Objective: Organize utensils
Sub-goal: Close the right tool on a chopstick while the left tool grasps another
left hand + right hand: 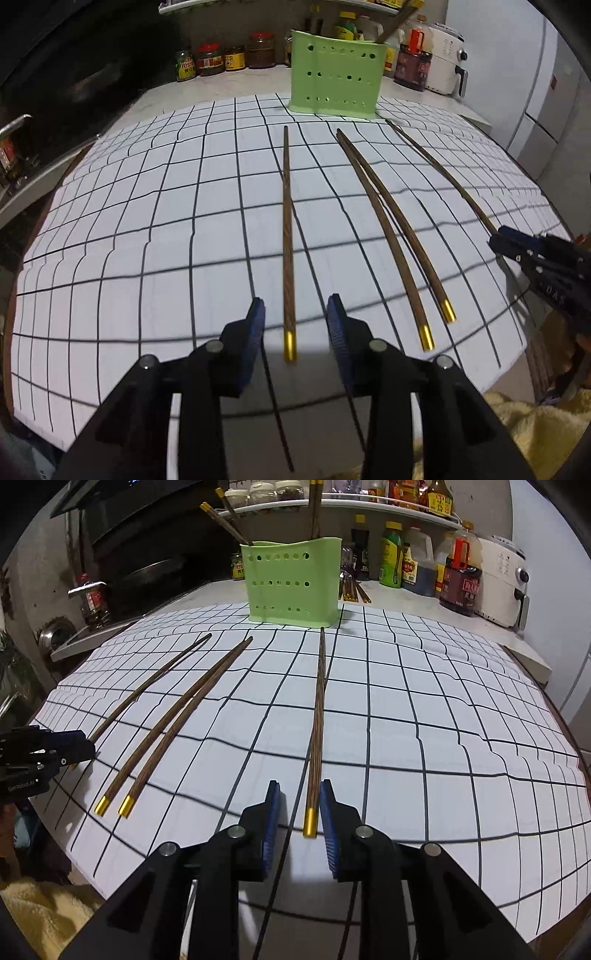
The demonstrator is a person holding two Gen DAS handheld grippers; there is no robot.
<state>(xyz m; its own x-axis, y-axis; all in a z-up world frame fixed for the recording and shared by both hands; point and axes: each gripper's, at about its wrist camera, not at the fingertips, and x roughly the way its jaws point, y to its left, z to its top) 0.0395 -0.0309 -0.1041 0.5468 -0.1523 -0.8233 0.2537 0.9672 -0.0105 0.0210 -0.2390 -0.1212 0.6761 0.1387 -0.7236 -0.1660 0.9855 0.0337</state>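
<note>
From the left wrist view, my left tool [295,314] stands open, its blue pads either side of the gold-capped end of a pair of chopsticks [287,236] lying on the gridded mat [147,240], not pressing on it. A second pair [388,236] lies to its right, and a third pair [443,173] runs to the right tool [496,242] at the frame edge. The green holder [334,74] stands at the far end of the surface with at least one stick in it. A jar label behind seems to begin "Yes"; the rest is too blurred.

From the right wrist view, my right tool [299,805] is open too, its pads apart around the gold tip of the nearest chopsticks [317,720]. The holder [291,581] carries several sticks already, so I judge the job partly done: three pairs on the mat remain. The left tool [90,747] shows lettering like "GenRobot.AI". Bottle labels carry Chinese characters I cannot read.
</note>
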